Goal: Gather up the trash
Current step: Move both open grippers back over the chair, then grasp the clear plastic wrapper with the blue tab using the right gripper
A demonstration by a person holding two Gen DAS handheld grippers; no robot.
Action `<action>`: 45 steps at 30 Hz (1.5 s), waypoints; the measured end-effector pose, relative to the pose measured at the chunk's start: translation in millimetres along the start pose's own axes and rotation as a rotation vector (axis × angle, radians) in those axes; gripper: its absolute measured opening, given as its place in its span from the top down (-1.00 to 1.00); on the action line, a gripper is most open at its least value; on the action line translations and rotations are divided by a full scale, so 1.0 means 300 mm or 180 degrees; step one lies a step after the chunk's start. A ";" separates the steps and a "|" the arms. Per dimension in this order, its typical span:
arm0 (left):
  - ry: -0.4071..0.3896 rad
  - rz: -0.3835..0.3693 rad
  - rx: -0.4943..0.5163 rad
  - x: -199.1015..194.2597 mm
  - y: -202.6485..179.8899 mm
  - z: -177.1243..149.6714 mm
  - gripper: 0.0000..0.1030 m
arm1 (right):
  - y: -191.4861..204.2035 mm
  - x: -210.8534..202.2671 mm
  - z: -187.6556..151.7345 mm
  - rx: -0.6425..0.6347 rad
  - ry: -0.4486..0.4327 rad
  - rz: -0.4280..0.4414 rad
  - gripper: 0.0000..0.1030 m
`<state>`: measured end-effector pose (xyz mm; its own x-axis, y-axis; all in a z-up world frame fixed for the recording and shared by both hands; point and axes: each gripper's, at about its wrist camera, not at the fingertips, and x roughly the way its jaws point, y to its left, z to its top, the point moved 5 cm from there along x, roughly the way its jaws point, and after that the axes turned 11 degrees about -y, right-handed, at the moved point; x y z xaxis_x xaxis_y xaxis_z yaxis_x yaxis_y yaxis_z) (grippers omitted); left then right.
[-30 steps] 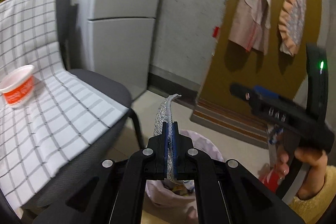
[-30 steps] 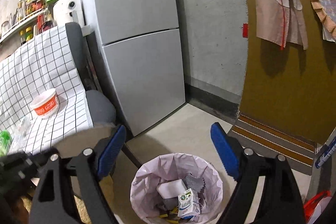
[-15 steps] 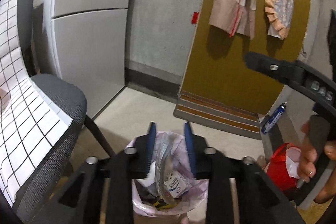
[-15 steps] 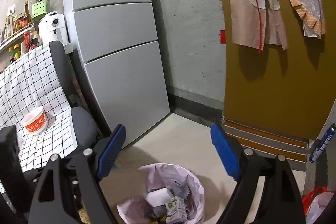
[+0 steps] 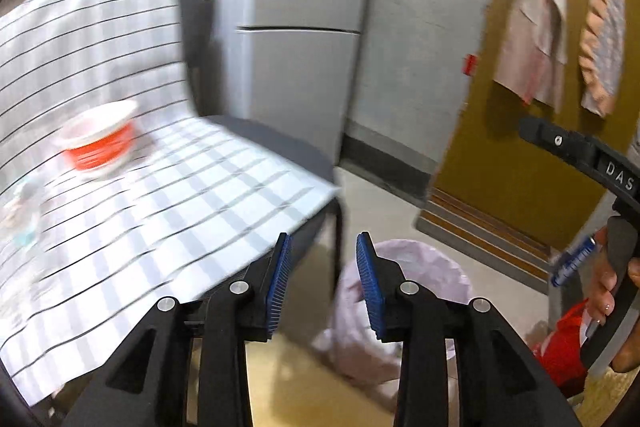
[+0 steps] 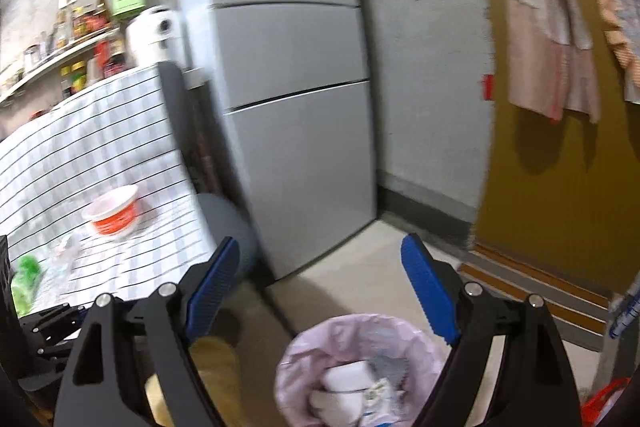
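A bin lined with a pale pink bag stands on the floor and holds several pieces of trash; it also shows in the left wrist view. My left gripper is open and empty, up and left of the bin, beside the chair's edge. My right gripper is wide open and empty above the bin. An orange and white cup stands on the checked cloth over the chair; it also shows in the right wrist view. A green and clear wrapper lies on the cloth.
A grey fridge stands behind the chair. A shelf with bottles is at the far left. A brown door with hanging cloths is at the right. A red bag sits on the floor beside the bin.
My left gripper opened and let the silvery wrapper drop into the bin, then swung left towards the chair and cup. My right gripper stayed open above the bin.
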<state>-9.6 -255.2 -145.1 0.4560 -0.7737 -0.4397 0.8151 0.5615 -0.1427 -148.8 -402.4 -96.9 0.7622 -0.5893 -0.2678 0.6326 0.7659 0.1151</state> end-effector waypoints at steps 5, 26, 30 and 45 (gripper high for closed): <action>-0.0056 0.0427 -0.0144 -0.136 0.183 -0.002 0.08 | 0.208 0.050 -0.030 -0.0131 0.0230 0.0466 -0.58; -0.0287 0.2030 -0.0757 -0.461 0.887 0.015 -0.15 | 1.060 0.377 -0.111 -0.0675 0.0865 0.1910 0.01; -0.0262 0.2176 -0.0861 -0.475 0.986 0.001 -0.10 | 1.206 0.462 -0.153 -0.0690 0.1058 0.2141 0.39; -0.0239 0.2292 -0.1170 -0.498 1.153 -0.074 -0.08 | 1.461 0.795 -0.332 -0.0519 0.1863 0.2248 0.12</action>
<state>196.3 60.9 -148.5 0.8573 -0.1963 -0.4760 0.1492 0.9795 -0.1352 296.6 -181.5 -205.6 0.7443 0.2165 -0.6317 -0.0124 0.9503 0.3112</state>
